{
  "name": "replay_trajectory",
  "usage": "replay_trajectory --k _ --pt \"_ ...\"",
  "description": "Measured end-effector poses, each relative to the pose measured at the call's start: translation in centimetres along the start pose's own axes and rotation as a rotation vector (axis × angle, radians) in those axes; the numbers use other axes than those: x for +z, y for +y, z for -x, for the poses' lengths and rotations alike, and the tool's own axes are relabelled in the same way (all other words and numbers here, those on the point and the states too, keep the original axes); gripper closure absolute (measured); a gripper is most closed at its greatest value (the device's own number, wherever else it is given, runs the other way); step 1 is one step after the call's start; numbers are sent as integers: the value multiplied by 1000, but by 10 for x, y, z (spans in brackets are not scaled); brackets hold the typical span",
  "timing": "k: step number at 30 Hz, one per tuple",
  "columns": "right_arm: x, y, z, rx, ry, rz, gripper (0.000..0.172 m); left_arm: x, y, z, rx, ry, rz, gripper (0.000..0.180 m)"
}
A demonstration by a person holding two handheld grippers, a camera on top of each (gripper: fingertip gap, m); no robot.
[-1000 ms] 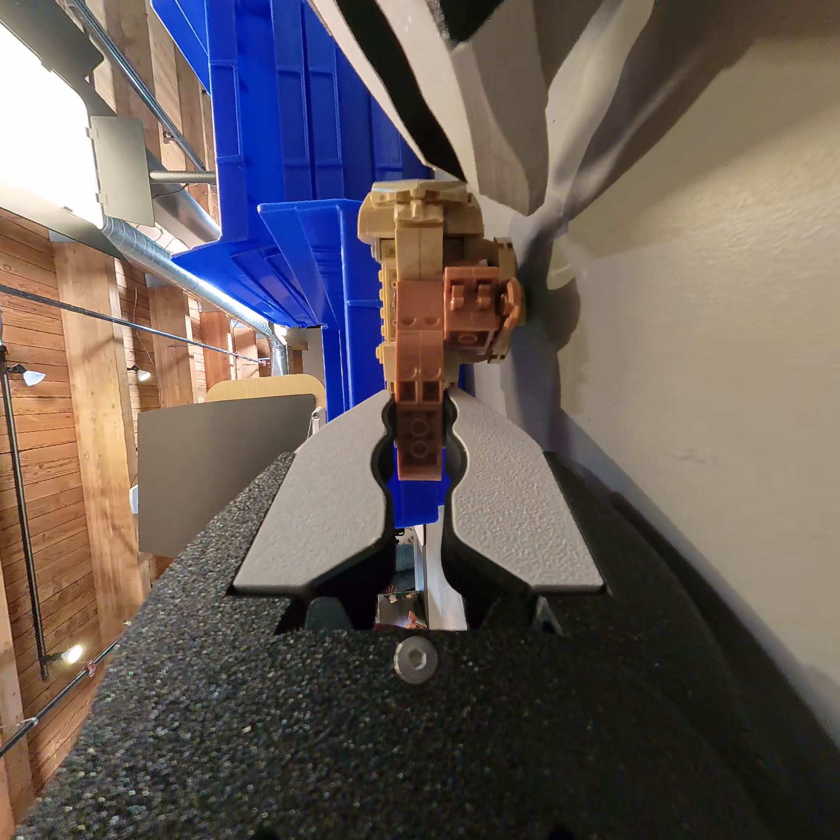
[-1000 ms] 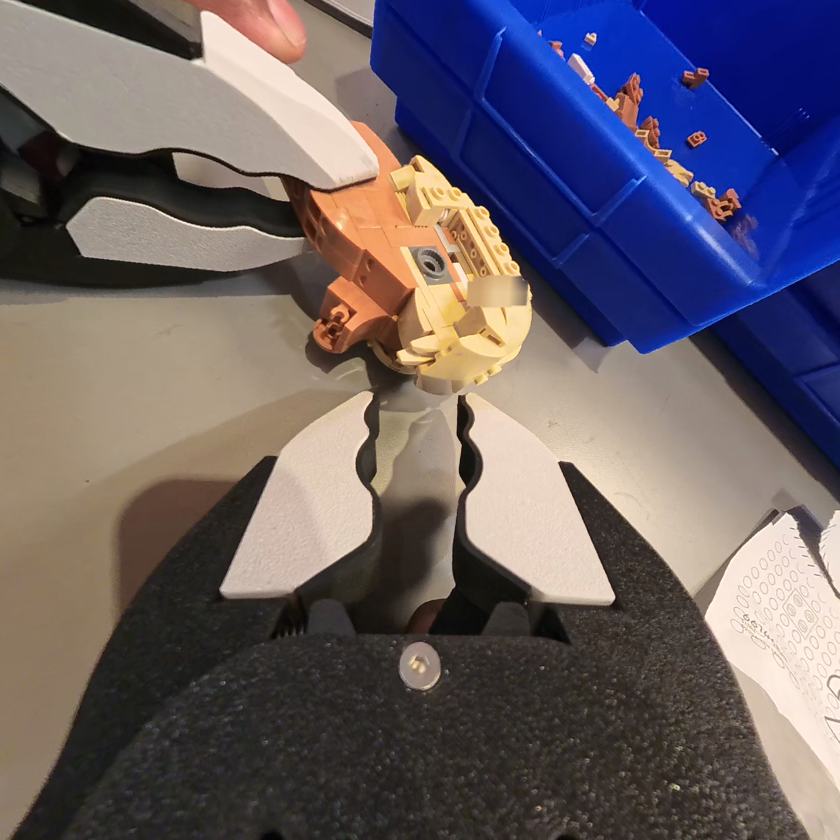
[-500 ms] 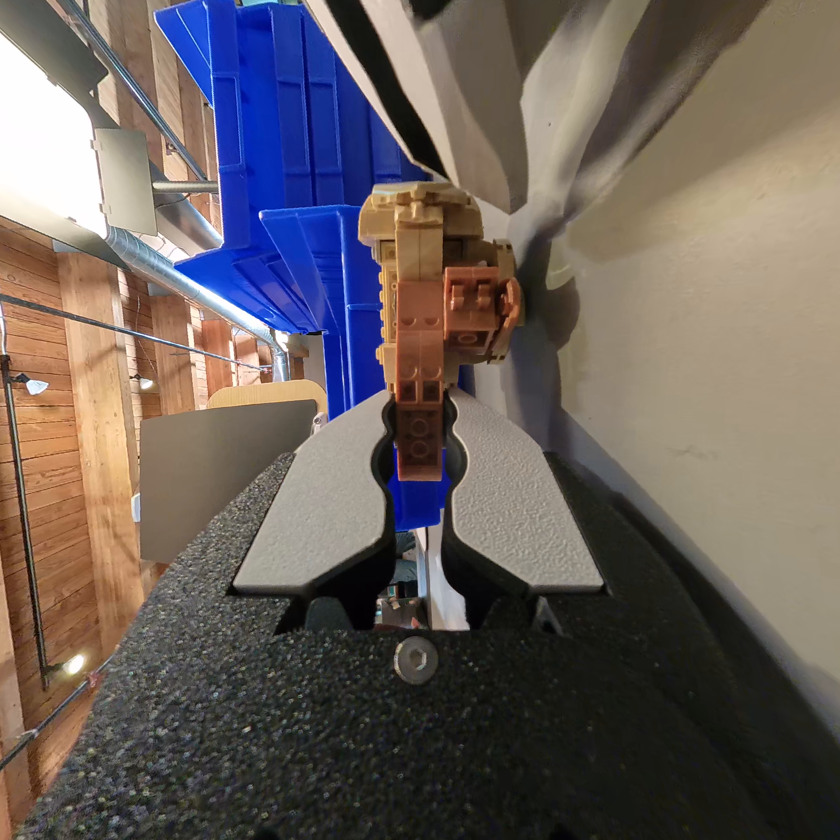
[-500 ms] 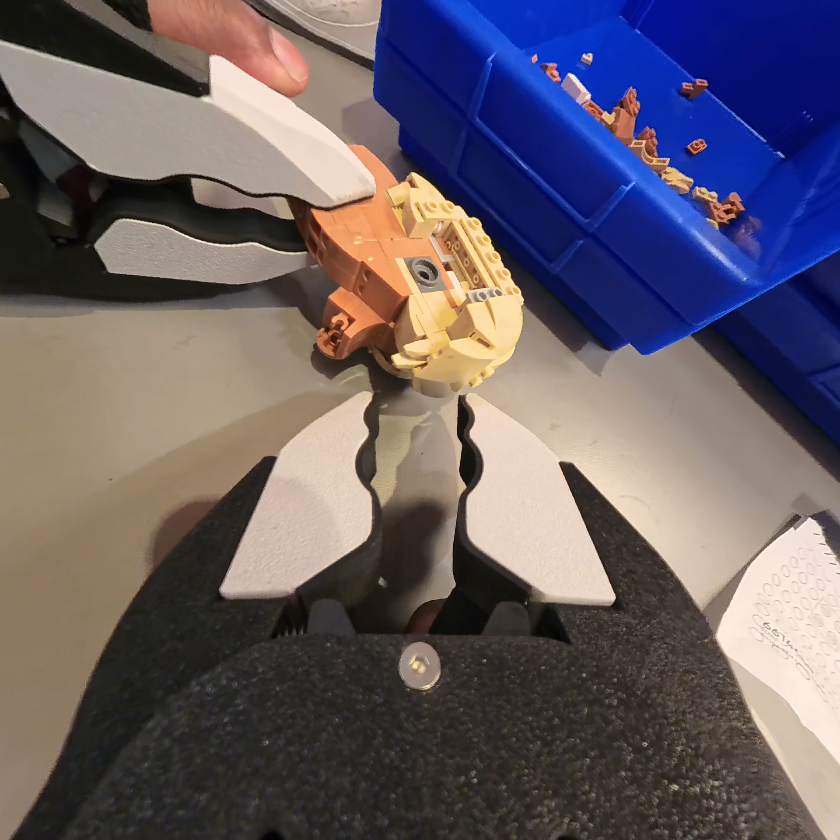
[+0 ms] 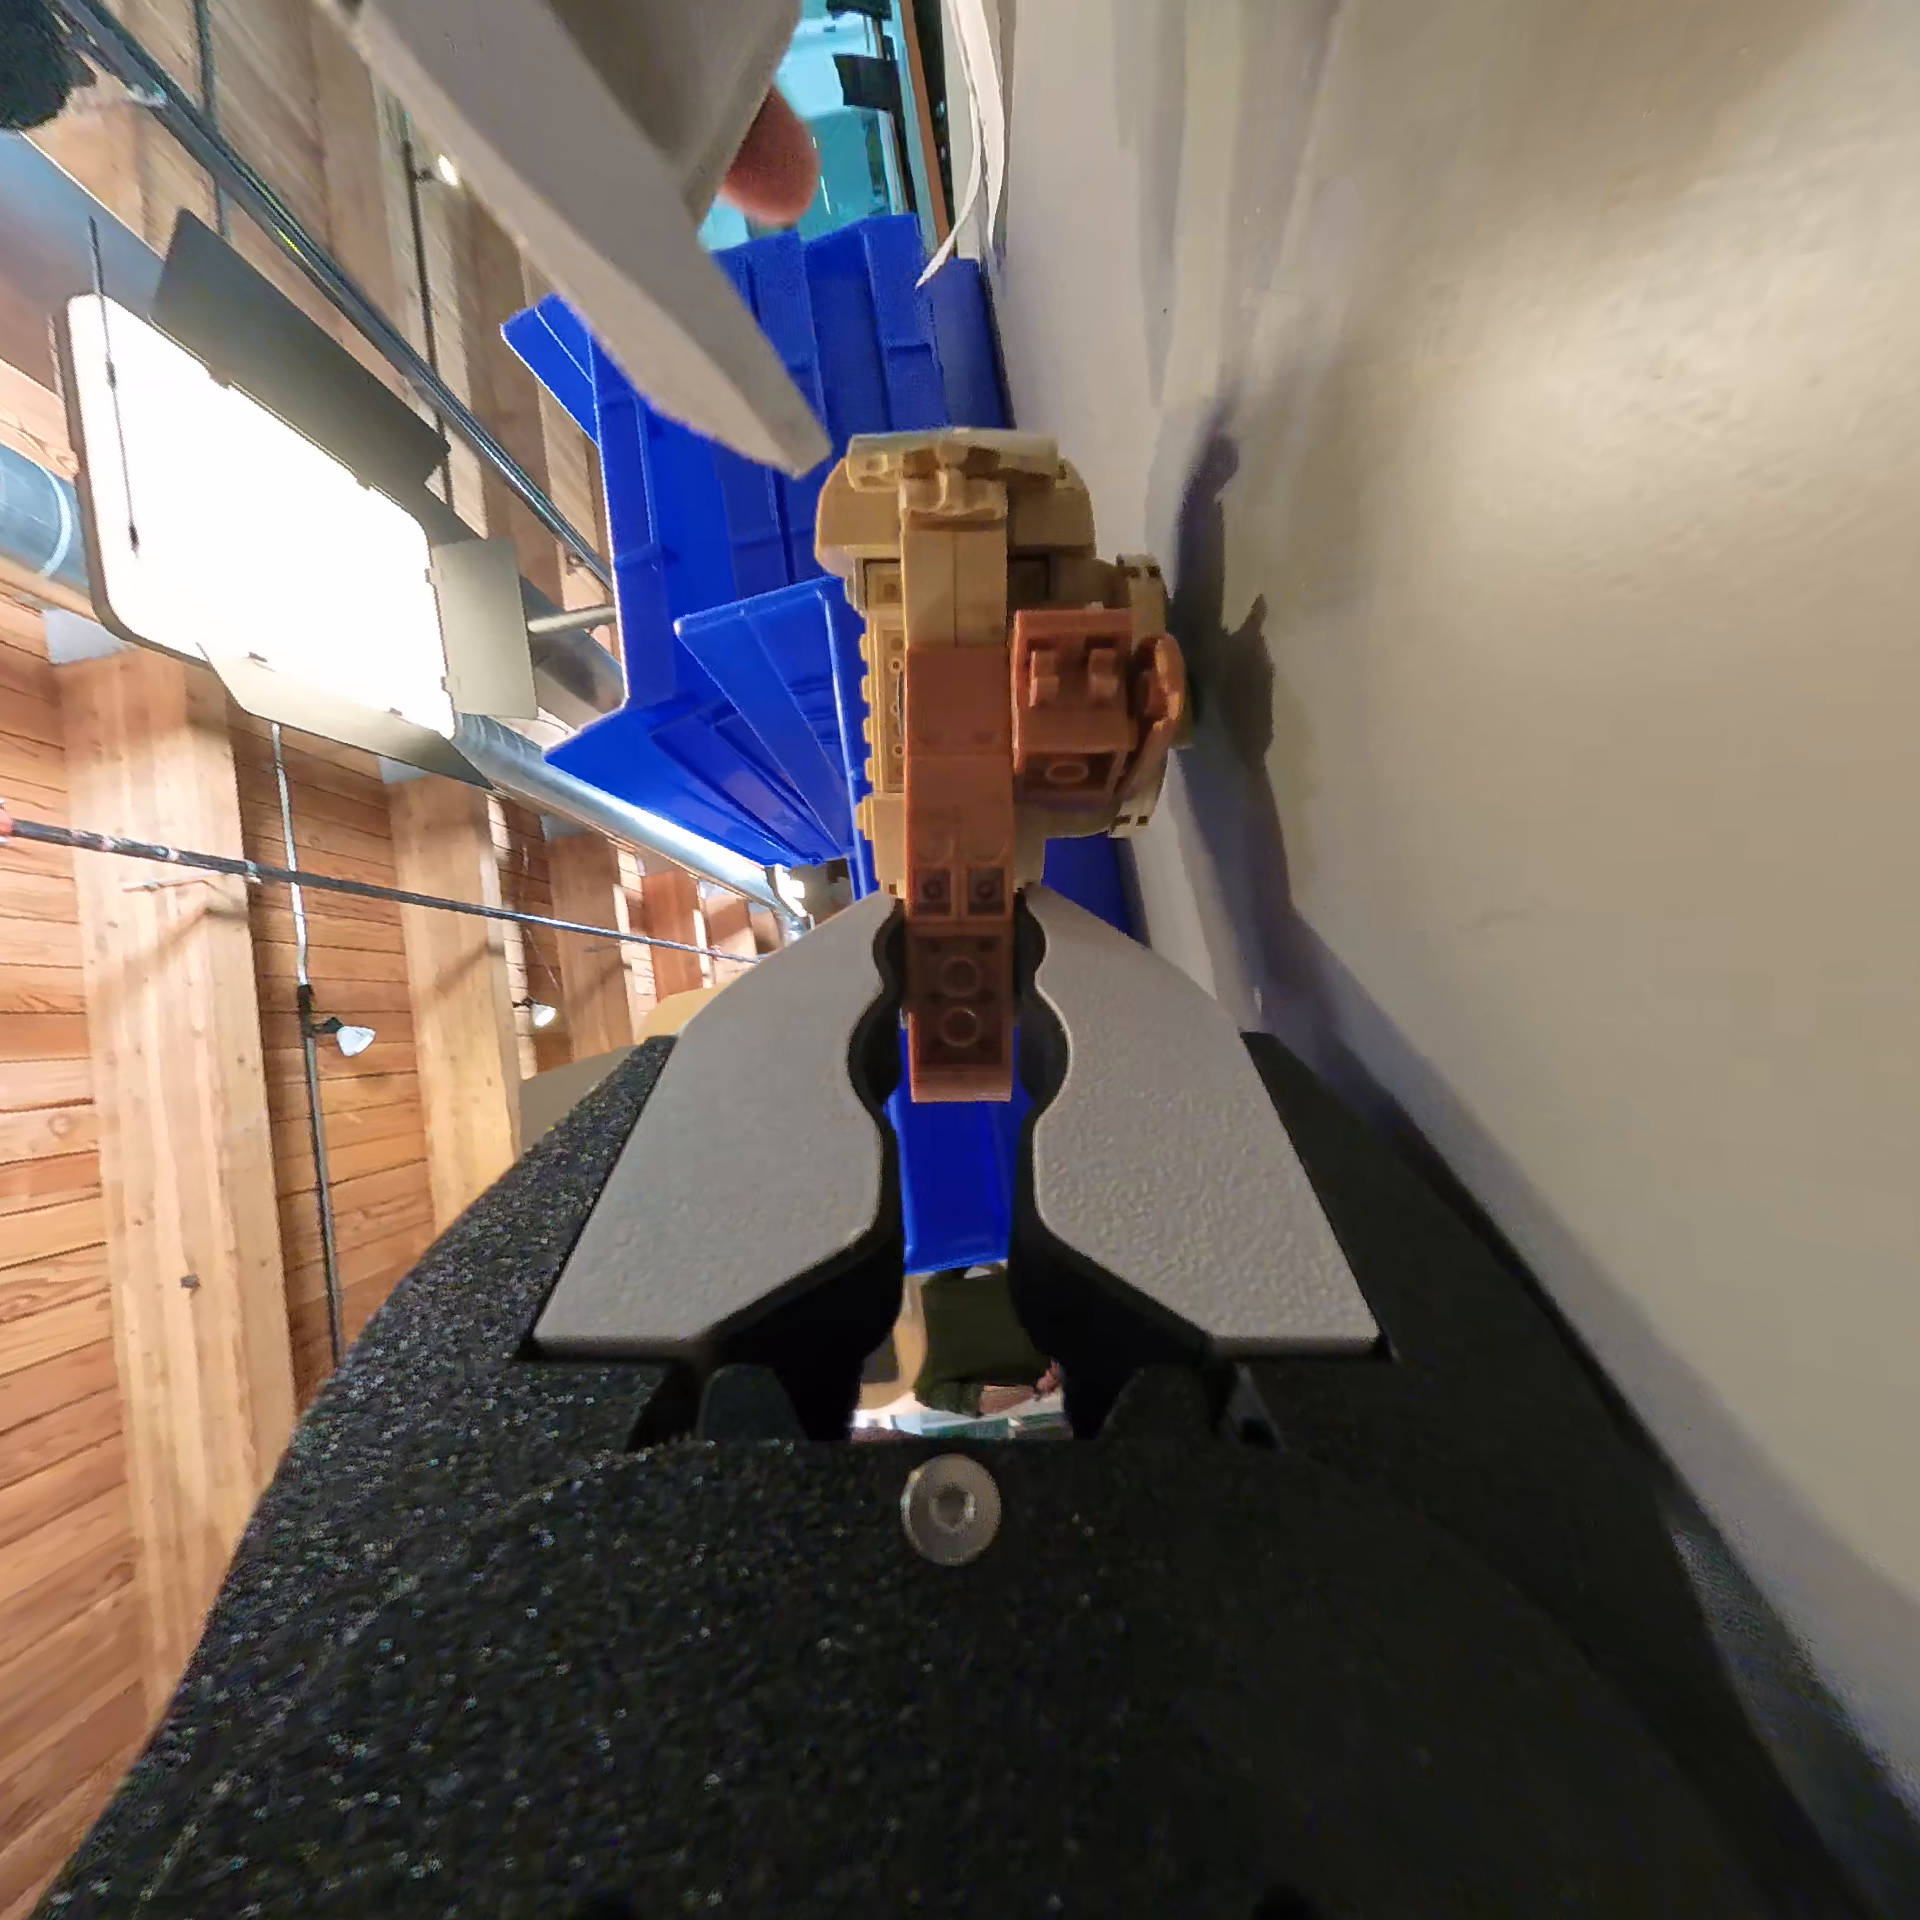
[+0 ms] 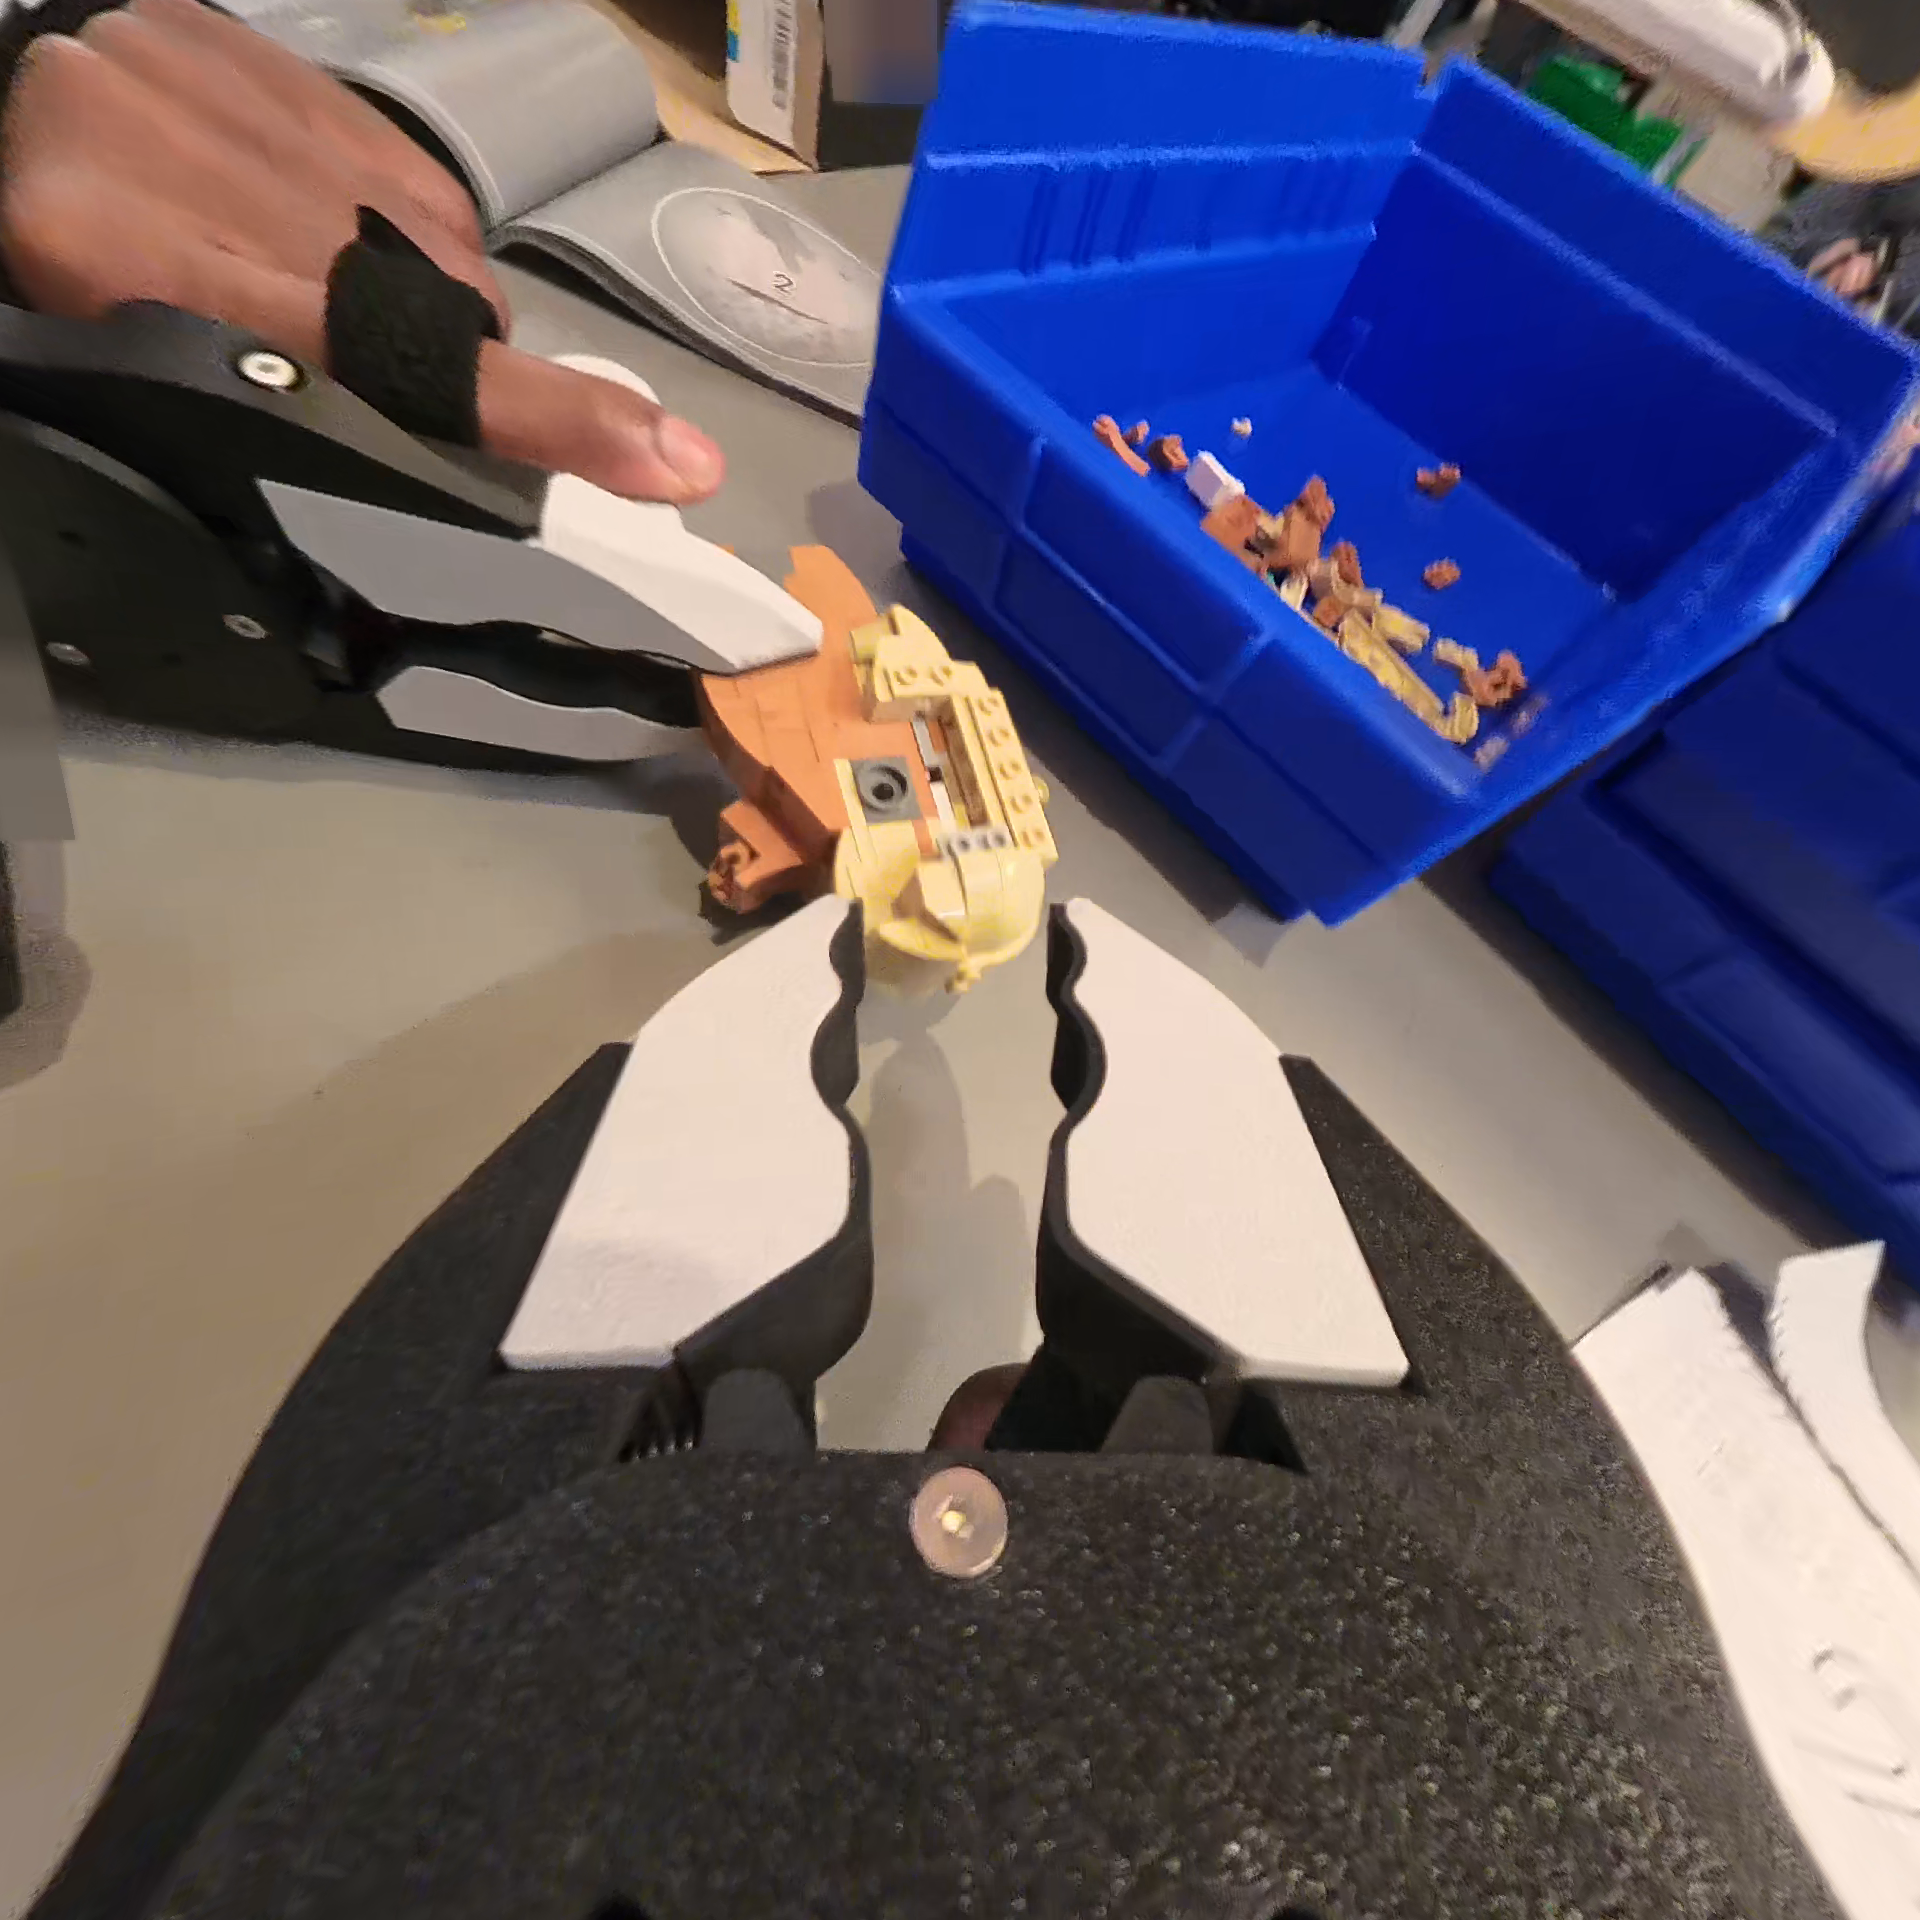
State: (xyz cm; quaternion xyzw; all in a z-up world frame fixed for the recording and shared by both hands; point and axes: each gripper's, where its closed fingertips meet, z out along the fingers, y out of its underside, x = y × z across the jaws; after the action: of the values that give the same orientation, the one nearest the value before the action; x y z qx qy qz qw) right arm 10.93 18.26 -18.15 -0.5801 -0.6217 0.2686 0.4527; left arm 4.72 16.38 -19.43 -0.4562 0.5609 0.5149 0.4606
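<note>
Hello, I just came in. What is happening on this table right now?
A person works with two handheld grippers on a grey table. The left gripper has its jaws shut on the brown end of a tan and brown brick model. The right gripper is open, its jaws either side of the model's tan end. A blue bin of loose bricks stands beside.

A blue bin (image 6: 1091,582) of loose bricks (image 6: 1340,582) stands beside an open booklet (image 6: 665,229).
</note>
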Motion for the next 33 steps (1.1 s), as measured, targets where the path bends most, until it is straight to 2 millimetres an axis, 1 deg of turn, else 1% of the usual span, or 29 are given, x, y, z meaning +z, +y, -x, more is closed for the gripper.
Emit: replay_trajectory --k 4,8,11,16,20,25,30,33 --pt "9 -16 9 -165 -30 25 137 -1 -2 2 52 -29 -15 162" --pt "21 -27 11 -287 -71 70 135 -2 -4 3 86 -50 -31 162" --pt "29 -29 12 -334 -121 110 134 -3 -3 4 98 -59 -40 162" --pt "40 -25 11 -378 -163 174 135 -4 -3 5 106 -69 -57 162" --pt "43 -27 13 -372 -188 170 135 -6 -3 6 117 -77 -71 162" --pt "41 -26 16 -385 -212 169 136 -7 -4 6 126 -86 -88 162" --pt "35 -24 20 -479 -242 161 136 -9 -6 7 120 -92 -131 162" --pt "34 -24 22 -531 -248 160 139 -10 -5 6 108 -91 -141 162"
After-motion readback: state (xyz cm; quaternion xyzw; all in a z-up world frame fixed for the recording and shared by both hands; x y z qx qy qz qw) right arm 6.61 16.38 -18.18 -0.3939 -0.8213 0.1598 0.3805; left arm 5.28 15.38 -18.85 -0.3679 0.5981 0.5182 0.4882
